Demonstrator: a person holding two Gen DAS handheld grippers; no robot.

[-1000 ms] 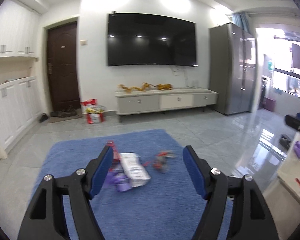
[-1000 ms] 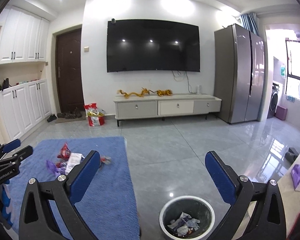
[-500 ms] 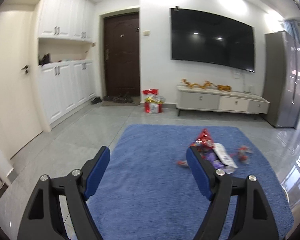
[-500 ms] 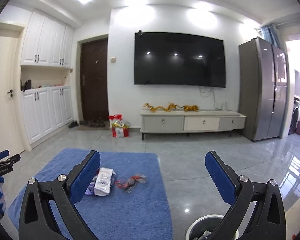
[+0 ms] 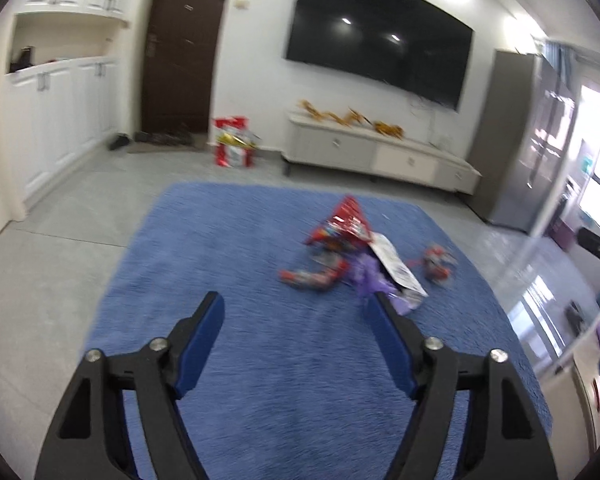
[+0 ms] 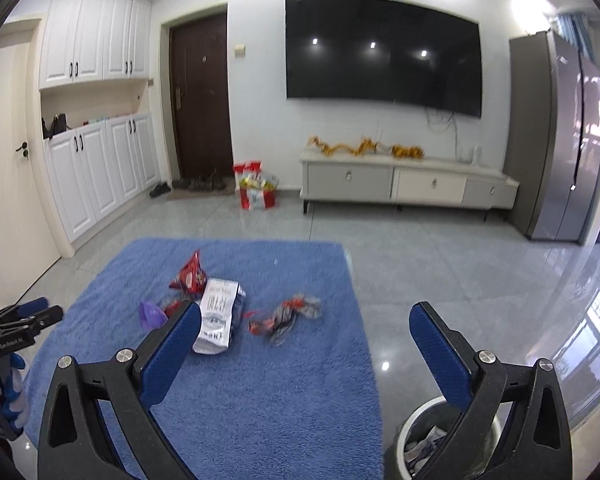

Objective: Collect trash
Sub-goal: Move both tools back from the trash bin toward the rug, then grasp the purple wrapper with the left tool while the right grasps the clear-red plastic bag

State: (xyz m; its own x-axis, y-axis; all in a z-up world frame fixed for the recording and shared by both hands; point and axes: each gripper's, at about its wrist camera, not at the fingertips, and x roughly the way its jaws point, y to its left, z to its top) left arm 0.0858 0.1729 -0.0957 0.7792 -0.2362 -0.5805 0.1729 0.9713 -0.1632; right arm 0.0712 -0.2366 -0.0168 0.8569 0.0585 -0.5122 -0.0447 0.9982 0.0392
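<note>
Rug (image 6: 284, 392) wrappers (image 5: 342, 236) both views — bin (image 6: 428, 436) right-only

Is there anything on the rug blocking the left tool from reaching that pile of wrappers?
Nothing visible. Only bare blue shaggy rug lies between the open left tool and the pile of red, white and purple wrappers.
</note>
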